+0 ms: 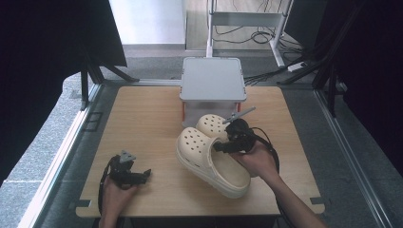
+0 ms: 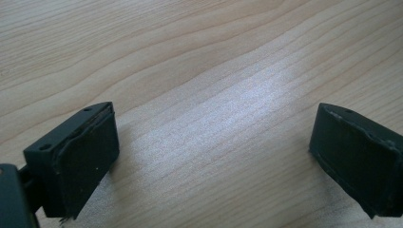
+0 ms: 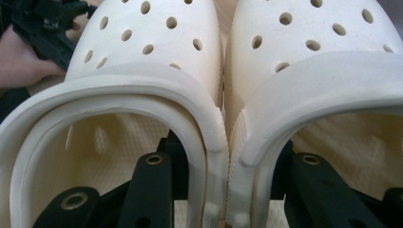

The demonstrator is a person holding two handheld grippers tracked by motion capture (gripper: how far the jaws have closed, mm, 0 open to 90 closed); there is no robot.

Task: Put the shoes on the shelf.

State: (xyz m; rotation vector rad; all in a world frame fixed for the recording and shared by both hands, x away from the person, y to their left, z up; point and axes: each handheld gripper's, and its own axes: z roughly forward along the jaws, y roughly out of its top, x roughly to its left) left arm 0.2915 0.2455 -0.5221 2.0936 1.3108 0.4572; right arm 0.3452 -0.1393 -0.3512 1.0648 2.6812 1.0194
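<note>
Two cream perforated clogs point(image 1: 209, 159) are pressed side by side near the middle of the wooden table point(image 1: 142, 123). My right gripper point(image 1: 223, 145) is shut on them, one jaw inside each shoe, pinching their touching inner walls together. In the right gripper view the left clog point(image 3: 142, 57) and the right clog point(image 3: 313, 52) point their toes away, and my right gripper point(image 3: 228, 185) clamps the seam between them. My left gripper point(image 1: 142, 175) rests low at the table's front left. It stands open in the left gripper view point(image 2: 214, 156), with bare wood between its fingers point(image 2: 81, 161).
A grey lidded box point(image 1: 213, 83) stands at the table's far edge, just behind the clogs. The person's left hand with its gripper point(image 3: 47, 23) appears beyond the left clog. Black frame posts and cables surround the table.
</note>
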